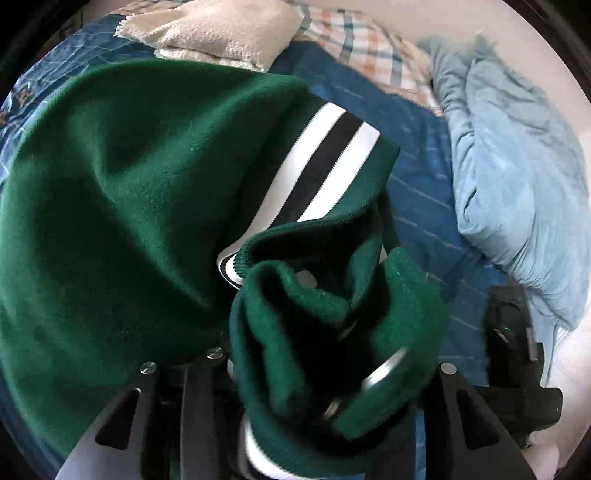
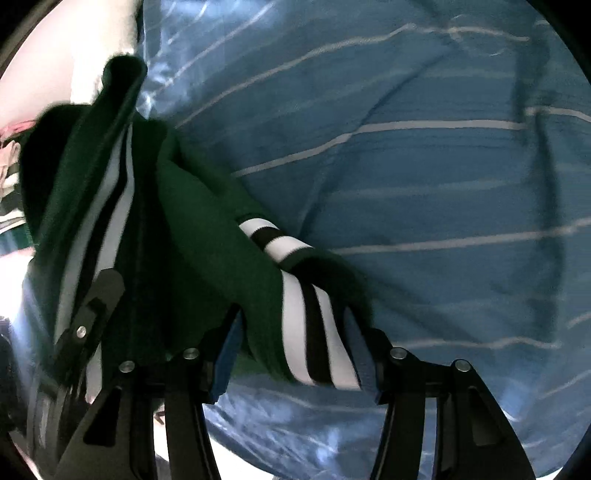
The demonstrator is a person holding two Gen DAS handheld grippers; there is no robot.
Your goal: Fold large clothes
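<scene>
A dark green jacket (image 1: 118, 206) with white and black striped ribbed hem (image 1: 325, 162) hangs bunched over a blue striped bedspread (image 1: 417, 155). My left gripper (image 1: 325, 369) is shut on a bundle of the jacket's green fabric and ribbed edge, which hides the fingertips. The right gripper (image 1: 513, 332) shows at the right in the left wrist view. In the right wrist view my right gripper (image 2: 295, 332) is shut on the jacket's striped ribbing (image 2: 314, 332), with green fabric (image 2: 177, 229) trailing up to the left. The left gripper's black frame (image 2: 92, 314) shows at the left.
A beige towel (image 1: 210, 29) and a plaid cloth (image 1: 365, 48) lie at the far side of the bed. A crumpled light blue garment (image 1: 509, 177) lies at the right. The bedspread (image 2: 424, 166) fills the right wrist view.
</scene>
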